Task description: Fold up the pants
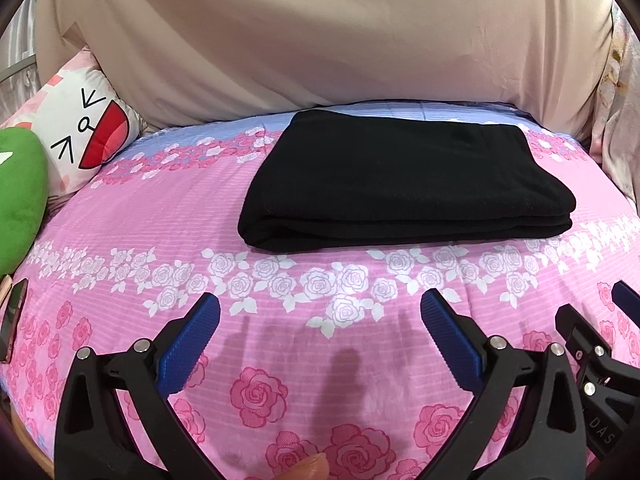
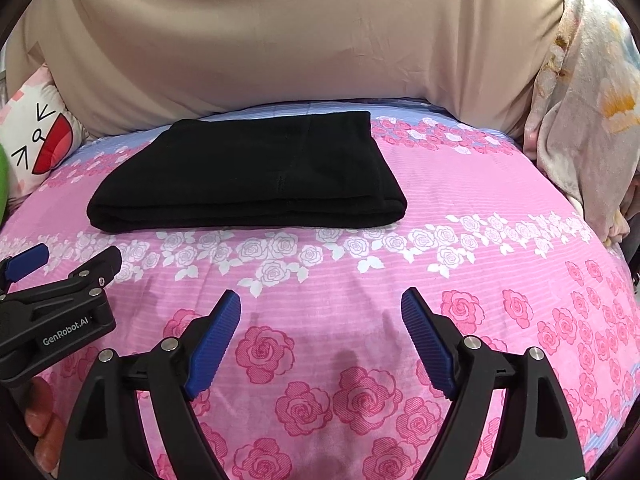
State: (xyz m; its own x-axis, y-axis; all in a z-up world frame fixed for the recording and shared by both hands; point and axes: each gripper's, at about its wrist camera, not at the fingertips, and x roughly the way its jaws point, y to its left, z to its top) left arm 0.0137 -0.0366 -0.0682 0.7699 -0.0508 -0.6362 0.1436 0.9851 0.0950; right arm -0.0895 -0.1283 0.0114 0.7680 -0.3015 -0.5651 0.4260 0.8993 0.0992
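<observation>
So the black pants (image 1: 404, 188) are sitting on the bed (image 1: 160, 240) as a neat stacked rectangle, layered edges facing the cameras, up toward the far side near the big beige pillow (image 1: 320, 40). To me that looks like the folding is basically done: several layers are visible along the near edge and nothing is dangling loose.

Both tools are hanging back over the rose-print bedspread, well apart from the pants. The left tool (image 1: 320, 332) has its blue pads spread wide with nothing between them, and the right tool (image 2: 320, 328) is the same, wide apart and empty. My guess is they're parked low and near the person because there's nothing left to grab, or they're just lining up for a last tidy.

What differs between views: the left wrist camera catches the green plush (image 1: 20, 200) and what looks like a phone (image 1: 14, 320) at the left edge of the bed, plus the cartoon face cushion (image 1: 80, 132) in full. The right wrist camera gives you the floral blanket (image 2: 580, 120) bunched up on the right side, which the left one only clips. Each view also shows the other tool poking in from the side, so they're sitting just beside each other.
</observation>
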